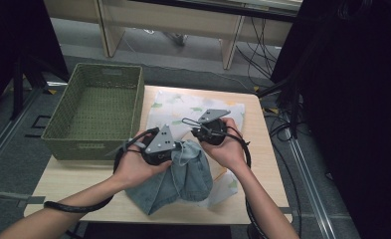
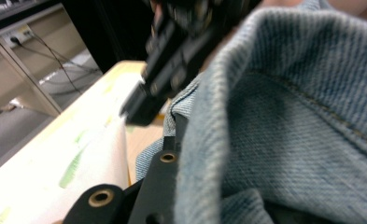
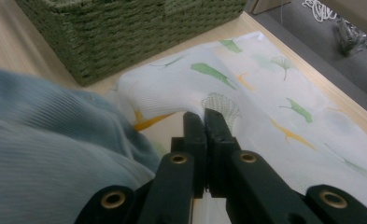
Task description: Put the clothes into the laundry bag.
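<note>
The left gripper [image 1: 175, 149] pinches the blue jeans cloth [image 1: 183, 179], which lies near the front edge of the tabletop [image 1: 73, 184]. The right gripper [image 3: 204, 122] is closed on nothing. Folding seems underway; next, lay the fold down flat.

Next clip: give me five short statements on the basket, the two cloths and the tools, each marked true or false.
1. The green basket holds folded clothes. False: it is empty.
2. The denim garment lies partly over the leaf-print cloth. True.
3. The right tool has its jaws closed together. True.
4. The basket sits at the table's right edge. False: it sits at the left.
5. The left tool is up against the denim. True.
</note>
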Demonstrator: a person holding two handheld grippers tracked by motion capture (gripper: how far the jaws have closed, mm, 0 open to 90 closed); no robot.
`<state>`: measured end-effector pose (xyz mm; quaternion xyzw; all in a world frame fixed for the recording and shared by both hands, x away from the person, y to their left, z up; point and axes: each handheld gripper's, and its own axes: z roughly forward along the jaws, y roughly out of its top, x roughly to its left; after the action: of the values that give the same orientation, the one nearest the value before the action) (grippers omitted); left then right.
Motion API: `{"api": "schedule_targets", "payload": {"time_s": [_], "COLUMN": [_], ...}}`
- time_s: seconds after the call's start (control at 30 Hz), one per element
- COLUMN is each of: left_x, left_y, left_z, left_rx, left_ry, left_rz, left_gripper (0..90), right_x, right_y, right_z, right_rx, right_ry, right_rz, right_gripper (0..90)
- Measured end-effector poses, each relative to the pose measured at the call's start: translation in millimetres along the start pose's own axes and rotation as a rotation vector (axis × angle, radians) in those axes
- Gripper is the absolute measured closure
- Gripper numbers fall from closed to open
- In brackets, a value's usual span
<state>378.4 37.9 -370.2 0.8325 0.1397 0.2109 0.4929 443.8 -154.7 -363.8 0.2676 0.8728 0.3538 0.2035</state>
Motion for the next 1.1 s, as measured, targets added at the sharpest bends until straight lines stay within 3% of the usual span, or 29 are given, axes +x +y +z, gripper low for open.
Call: {"api": "schedule_targets", "payload": {"time_s": [0.03,0.4,0.63,0.83,1.0,1.1], "left_x": [1.2,13.2,17.3,15.5,22.8,23.2], "left_y": [-3.2,-41.2,-63.5,-78.5,-80.7,-78.2], "left_z": [7.1,52.3,72.7,89.2,92.1,84.7], "left_rx": [0.012,0.166,0.260,0.335,0.336,0.290], "left_ry": [0.009,0.075,0.116,0.119,0.112,0.107], "left_rz": [0.017,-0.006,0.034,0.080,0.016,-0.018], "left_gripper": [83.3,82.9,82.6,82.2,79.0,69.2], "right_x": [0.1,0.1,3.0,1.9,2.6,1.3], "right_y": [0.4,0.5,1.0,-1.1,-2.3,-3.4], "right_z": [-0.6,-3.5,-1.5,0.6,3.2,3.5], "right_rx": [-0.002,-0.005,0.002,0.015,0.022,0.024], "right_ry": [0.002,0.012,0.013,0.013,0.017,0.014], "right_rz": [-0.006,-0.003,-0.004,0.010,0.008,0.011], "right_gripper": [90.0,90.0,90.0,90.0,90.0,90.0]}}
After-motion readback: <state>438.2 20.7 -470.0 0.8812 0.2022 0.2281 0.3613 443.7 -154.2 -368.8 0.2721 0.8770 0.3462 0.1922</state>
